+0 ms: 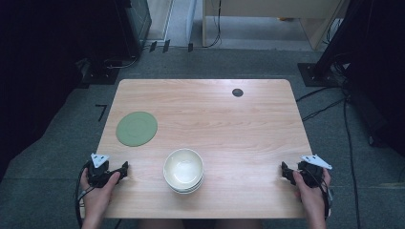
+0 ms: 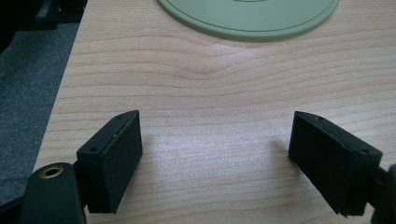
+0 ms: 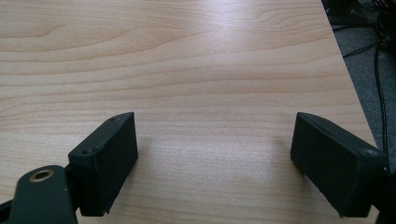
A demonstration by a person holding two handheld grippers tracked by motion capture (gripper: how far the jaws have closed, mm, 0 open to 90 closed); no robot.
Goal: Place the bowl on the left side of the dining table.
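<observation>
left gripper point(image 1: 125, 168): jaws wide, empty (near green plate point(image 1: 136, 128)); right gripper point(image 1: 283, 170): wide, empty; bowls point(image 1: 183, 170) between

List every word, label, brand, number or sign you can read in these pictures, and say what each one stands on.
None: no readable text stands on the round green plate, the stacked cream bowls, the light wooden table, the left gripper or the right gripper.
</observation>
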